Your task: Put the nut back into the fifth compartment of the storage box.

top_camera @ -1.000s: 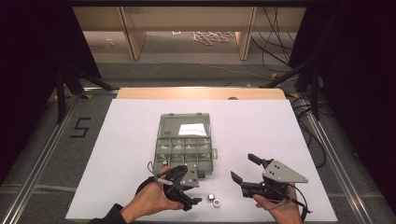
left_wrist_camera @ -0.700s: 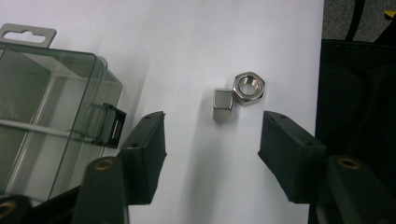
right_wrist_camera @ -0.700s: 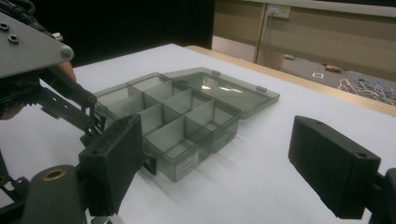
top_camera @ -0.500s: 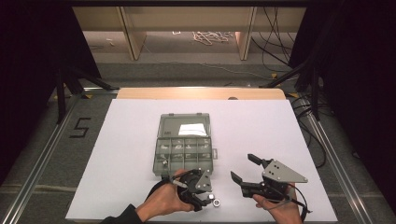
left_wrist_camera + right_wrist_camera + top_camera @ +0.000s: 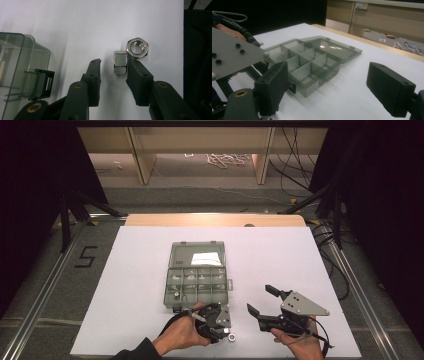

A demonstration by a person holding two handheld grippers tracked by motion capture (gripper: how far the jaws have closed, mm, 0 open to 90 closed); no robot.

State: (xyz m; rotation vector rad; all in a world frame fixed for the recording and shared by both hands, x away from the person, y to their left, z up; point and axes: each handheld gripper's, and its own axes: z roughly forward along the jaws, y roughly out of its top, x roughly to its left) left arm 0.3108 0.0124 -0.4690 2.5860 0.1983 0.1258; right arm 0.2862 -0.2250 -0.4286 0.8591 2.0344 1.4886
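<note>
Two steel hex nuts lie on the white sheet near the table's front edge. One nut (image 5: pixel 120 62) stands on edge between the jaws of my left gripper (image 5: pixel 115 63); the other nut (image 5: pixel 137 48) lies flat just beyond it, touching it. The jaws have just been closing. The right pad is at the nut's side, and the left pad is still a gap away. From above, the left gripper (image 5: pixel 224 331) points down over the nuts (image 5: pixel 231 337). My right gripper (image 5: pixel 260 299) is held open and empty to the right, also seen wide open (image 5: pixel 332 87).
A smoky clear compartment box (image 5: pixel 197 280) lies open in the middle of the sheet, its lid flat behind it and its front latch (image 5: pixel 41 82) close to my left jaw. The box (image 5: pixel 312 62) holds a few small parts. The table's front edge is close.
My left gripper has moved right and down onto the nuts and its jaws have narrowed around the upright nut. The right gripper has stayed still.
</note>
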